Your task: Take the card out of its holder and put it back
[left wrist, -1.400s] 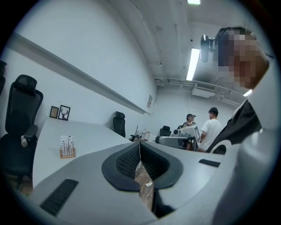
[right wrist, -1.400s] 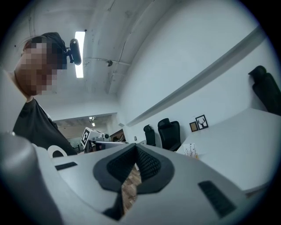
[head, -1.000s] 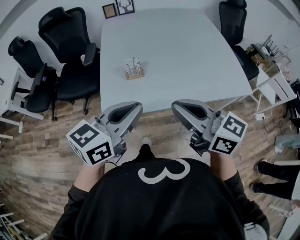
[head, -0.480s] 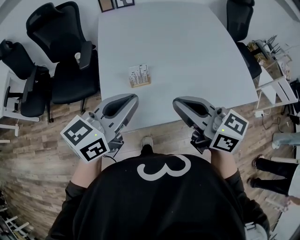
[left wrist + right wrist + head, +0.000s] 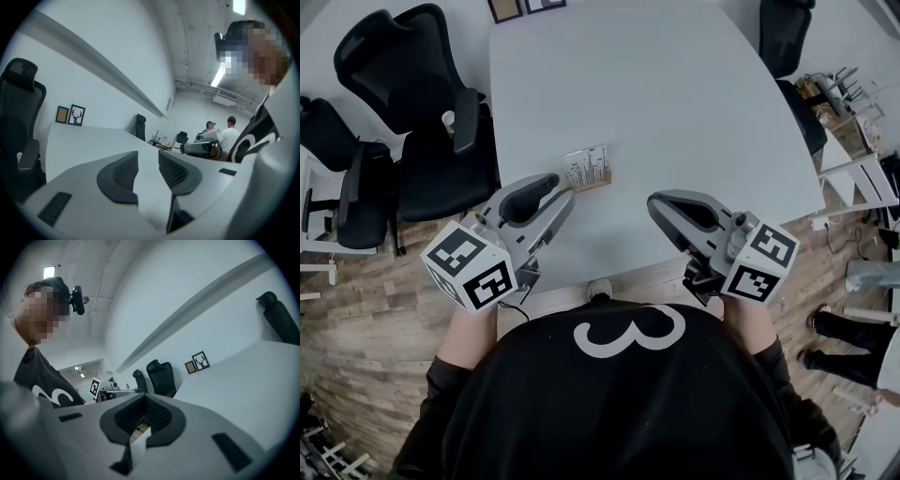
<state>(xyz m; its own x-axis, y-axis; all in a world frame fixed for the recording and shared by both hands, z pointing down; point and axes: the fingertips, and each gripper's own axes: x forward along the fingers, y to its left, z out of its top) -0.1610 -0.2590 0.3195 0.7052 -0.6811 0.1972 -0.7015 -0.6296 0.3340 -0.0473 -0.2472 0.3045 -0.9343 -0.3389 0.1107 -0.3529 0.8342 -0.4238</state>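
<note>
Card [image 5: 585, 165] and its wooden holder [image 5: 594, 184] stand on the pale table [image 5: 675, 94], close to the near edge and left of centre. They sit at about 1 o'clock from the tips of the left gripper [image 5: 561, 191] and near 10 o'clock from the right gripper [image 5: 656, 200]. The card looks like thin printed stock standing upright in a slot. I judge it light, fairly stiff across its face but easy to crease, and probably smooth enough to slip between the pads. The best hold is likely a flat pinch across both faces at the upper edge, clear of the slot. The small base seems light enough to tip or skate, so it probably wants steadying at its wooden end. The left gripper's jaws are opening, a moderate way apart, with only bare tabletop showing between them. The right gripper's jaws meet at their tips around an empty hollow and grip nothing. Only the head view shows the card and holder and how near the left tips are to them; neither gripper view shows the card. The left gripper view alone gives the gap between its pads, plus people [image 5: 229, 136] standing at 2 o'clock in the room. The right gripper view shows its closed tips and a wood-coloured sliver [image 5: 138, 430] below them that I cannot identify.
</note>
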